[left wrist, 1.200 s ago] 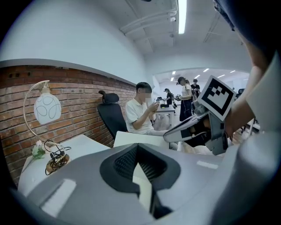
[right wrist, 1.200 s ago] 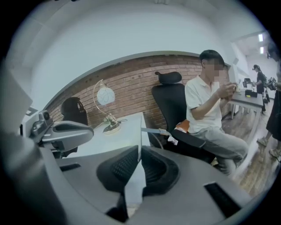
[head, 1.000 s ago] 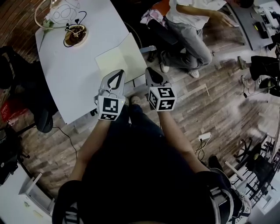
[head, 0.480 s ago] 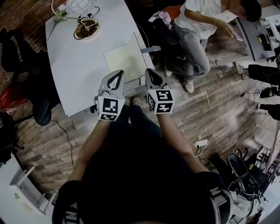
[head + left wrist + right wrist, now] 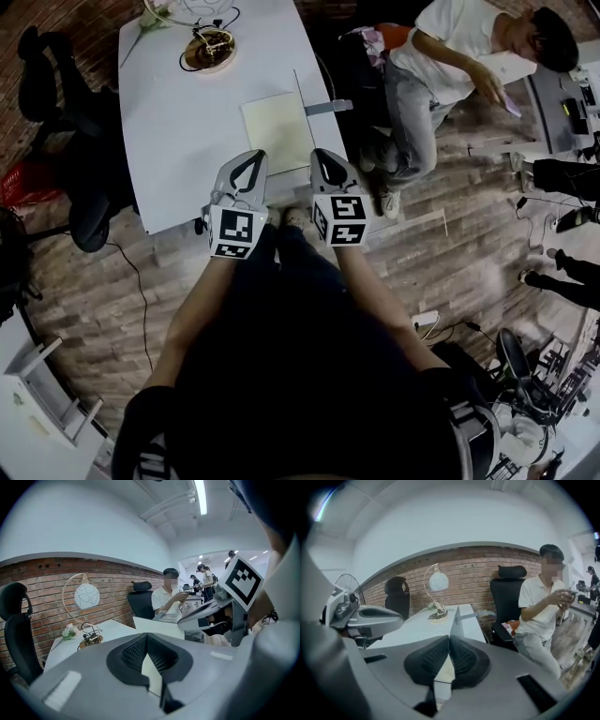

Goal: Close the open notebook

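White table (image 5: 178, 141) is occupied near its front edge by the notebook (image 5: 275, 131). What appears to be its cover is stood nearly upright along the right side. The left gripper (image 5: 246, 157) and right gripper (image 5: 324, 156) are held at the table's near edge, clear of the notebook. Both jaw pairs are brought together with nothing between them, and the right jaws have just been closing.

One notebook (image 5: 278, 131), one lamp (image 5: 208, 49), one table (image 5: 178, 141), two grippers (image 5: 251, 156) (image 5: 323, 153).
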The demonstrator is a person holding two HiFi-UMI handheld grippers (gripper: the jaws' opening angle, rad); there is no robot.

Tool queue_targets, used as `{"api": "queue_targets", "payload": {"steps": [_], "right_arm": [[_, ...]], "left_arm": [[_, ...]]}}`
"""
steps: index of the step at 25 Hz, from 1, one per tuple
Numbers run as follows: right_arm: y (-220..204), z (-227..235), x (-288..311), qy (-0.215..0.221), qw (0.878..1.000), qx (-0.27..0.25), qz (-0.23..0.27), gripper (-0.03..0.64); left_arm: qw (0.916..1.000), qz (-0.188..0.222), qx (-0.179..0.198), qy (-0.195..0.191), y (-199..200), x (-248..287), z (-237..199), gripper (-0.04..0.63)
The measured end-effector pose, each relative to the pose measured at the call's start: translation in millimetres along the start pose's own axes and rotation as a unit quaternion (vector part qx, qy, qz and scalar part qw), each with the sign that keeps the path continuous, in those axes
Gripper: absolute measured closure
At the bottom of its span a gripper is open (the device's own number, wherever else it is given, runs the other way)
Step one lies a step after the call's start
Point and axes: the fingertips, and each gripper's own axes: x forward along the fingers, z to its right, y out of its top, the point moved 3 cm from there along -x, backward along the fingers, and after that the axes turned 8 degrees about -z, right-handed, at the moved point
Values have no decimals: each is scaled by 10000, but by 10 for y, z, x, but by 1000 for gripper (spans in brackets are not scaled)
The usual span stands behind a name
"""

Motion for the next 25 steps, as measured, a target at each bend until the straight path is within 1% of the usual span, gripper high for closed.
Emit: {"api": "queue_targets", "payload": {"steps": [13, 16, 21, 25], "right_arm": [[-50, -378, 161, 342, 9978, -537, -201, 595], [-70, -465, 176, 422, 9962, -682, -346, 594], [-123, -597, 273, 564, 9934, -952, -311, 594], [-181, -706, 328, 658, 9893, -1224, -438, 594]], "left_arm": [[9991, -101, -252, 339, -204, -174, -154, 600], [9987, -129, -291, 398, -221, -218, -173, 600], [9980, -182, -347, 504, -268, -271, -189, 600], [9972, -229, -384, 597, -292, -319, -195, 600]]}}
